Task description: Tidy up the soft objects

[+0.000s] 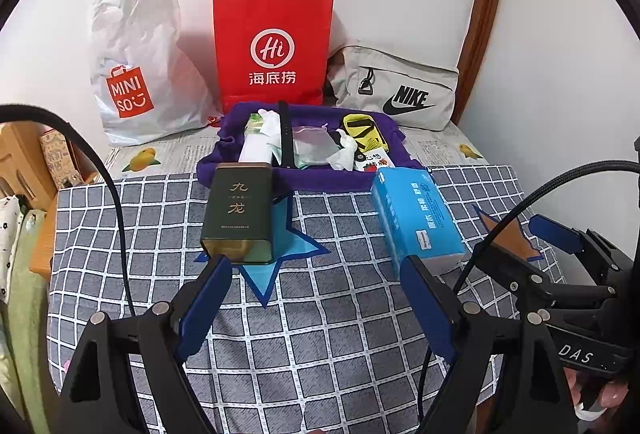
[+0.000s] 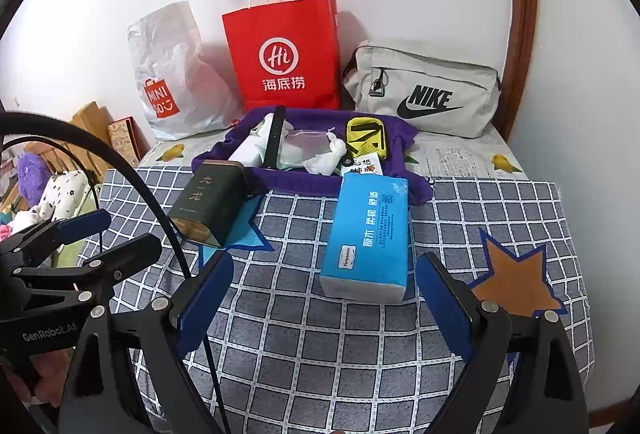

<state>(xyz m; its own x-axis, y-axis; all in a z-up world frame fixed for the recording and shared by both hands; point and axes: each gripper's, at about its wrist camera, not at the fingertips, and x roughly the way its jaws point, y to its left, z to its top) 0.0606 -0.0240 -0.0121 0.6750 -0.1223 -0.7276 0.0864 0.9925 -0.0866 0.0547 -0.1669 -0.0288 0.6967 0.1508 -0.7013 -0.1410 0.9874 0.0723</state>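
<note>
A blue tissue pack (image 1: 416, 218) (image 2: 368, 234) lies on the checked cloth (image 1: 320, 314) (image 2: 320, 334). A dark green tin box (image 1: 238, 212) (image 2: 210, 200) lies on a blue star marker (image 1: 280, 254) (image 2: 248, 234). Behind them a purple cloth (image 1: 320, 178) (image 2: 304, 182) holds several small items: a white roll, tissues, a yellow pouch (image 1: 362, 132) (image 2: 366, 136). My left gripper (image 1: 316, 270) is open and empty, in front of the tin and the pack. My right gripper (image 2: 324, 270) is open and empty, just short of the tissue pack.
A red paper bag (image 1: 274, 46) (image 2: 284, 54), a white MINISO bag (image 1: 140, 66) (image 2: 172, 78) and a grey Nike bag (image 1: 400, 90) (image 2: 424, 90) stand against the wall. An orange star marker (image 2: 516, 282) (image 1: 512, 238) lies at the right. The bed edge drops off at the left.
</note>
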